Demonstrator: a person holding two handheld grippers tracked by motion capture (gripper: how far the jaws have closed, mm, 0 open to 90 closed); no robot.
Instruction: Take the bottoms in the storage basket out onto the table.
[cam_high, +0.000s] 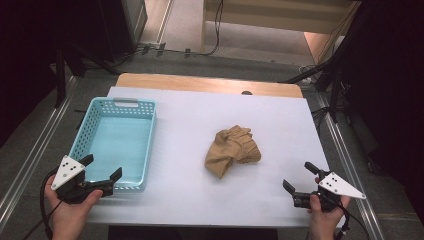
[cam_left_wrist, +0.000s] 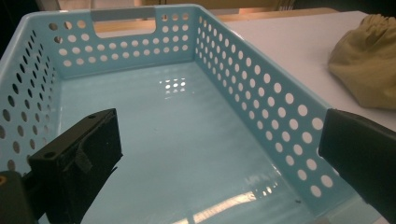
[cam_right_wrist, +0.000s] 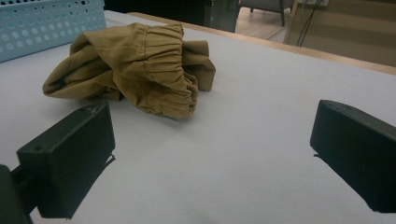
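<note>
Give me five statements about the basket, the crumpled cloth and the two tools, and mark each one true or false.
1. The blue basket holds nothing. True.
2. The tan cloth lies inside the basket. False: it lies crumpled on the white table, apart from the basket.
3. The left tool stands open at the basket's near end. True.
4. The right tool is shut on the cloth. False: its jaws stand open, clear of the cloth.
5. The basket's walls are solid. False: they are pierced with rows of round holes.
</note>
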